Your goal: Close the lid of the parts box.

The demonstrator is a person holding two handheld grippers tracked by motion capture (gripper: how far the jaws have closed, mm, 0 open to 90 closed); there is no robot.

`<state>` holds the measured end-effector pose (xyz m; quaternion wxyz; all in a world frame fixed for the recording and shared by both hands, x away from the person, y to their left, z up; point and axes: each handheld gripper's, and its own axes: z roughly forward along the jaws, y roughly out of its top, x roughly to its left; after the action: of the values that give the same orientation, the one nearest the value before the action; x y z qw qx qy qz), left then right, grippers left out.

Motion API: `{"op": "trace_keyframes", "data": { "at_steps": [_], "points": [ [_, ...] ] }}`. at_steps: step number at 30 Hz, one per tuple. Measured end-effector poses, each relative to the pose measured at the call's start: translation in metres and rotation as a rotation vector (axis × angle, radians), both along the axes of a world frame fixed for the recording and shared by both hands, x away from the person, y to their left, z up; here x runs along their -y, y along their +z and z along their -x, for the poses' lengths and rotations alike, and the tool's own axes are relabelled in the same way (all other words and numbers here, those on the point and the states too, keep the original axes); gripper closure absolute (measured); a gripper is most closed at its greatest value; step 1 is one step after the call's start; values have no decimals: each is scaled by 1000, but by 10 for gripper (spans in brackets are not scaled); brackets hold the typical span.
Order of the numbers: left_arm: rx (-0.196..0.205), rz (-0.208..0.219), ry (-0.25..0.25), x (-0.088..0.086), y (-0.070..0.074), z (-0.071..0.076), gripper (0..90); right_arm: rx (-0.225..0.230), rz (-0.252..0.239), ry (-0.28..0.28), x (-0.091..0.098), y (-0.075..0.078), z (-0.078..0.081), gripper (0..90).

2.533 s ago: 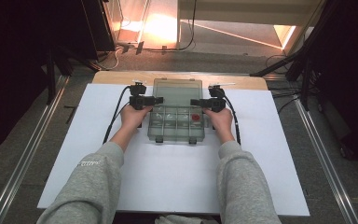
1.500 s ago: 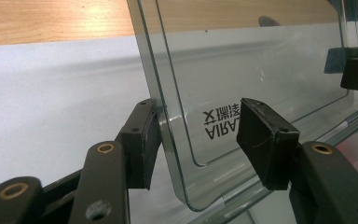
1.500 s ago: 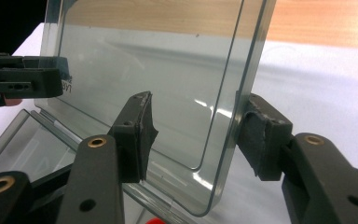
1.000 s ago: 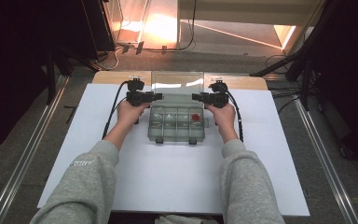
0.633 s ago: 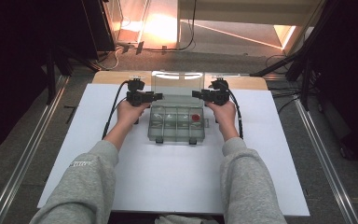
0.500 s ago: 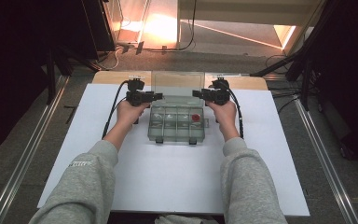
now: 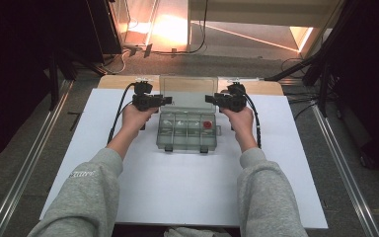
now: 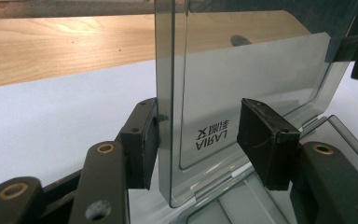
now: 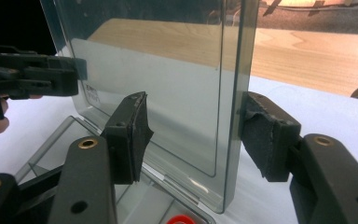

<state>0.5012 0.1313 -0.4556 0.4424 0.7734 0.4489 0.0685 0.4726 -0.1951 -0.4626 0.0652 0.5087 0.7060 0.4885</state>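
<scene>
From the high view I see a clear plastic compartment box [image 7: 187,131] at the middle of the white desk [image 7: 177,197], its smoky transparent lid [image 7: 188,93] standing upright at the far side, with a small round red thing [image 7: 208,125] in one right-hand compartment. My left gripper [image 7: 164,101] sits at the lid's left edge and my right gripper [image 7: 210,99] at its right edge, a black cable trailing from each; grey sleeves come in from below. A strip of pale wood [image 7: 118,81] borders the desk at the back. In the left gripper view, the lid [image 8: 242,93] is a flat, glossy, tinted panel with a raised rim and moulded lettering; its edge stands between my matt black jaws, the left pad [image 8: 142,140] just touching the rim and the right pad well clear, so the jaws stand apart and clamp nothing. In the right gripper view, the lid's other edge [image 9: 235,102] stands between rough, worn black pads [image 9: 268,135], the right one against the rim and the left one off the panel: apart too. The left gripper [image 9: 32,77] shows beyond.
</scene>
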Motion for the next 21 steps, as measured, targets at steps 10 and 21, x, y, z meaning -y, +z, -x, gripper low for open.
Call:
{"op": "trace_keyframes", "data": {
  "at_steps": [10,21],
  "points": [
    [11,-2,-20,-2,7,4,480,34,5,-1,-1,13,4,444],
    [36,9,-24,-3,19,8,480,57,18,16,1,26,10,480]
  ]
}}
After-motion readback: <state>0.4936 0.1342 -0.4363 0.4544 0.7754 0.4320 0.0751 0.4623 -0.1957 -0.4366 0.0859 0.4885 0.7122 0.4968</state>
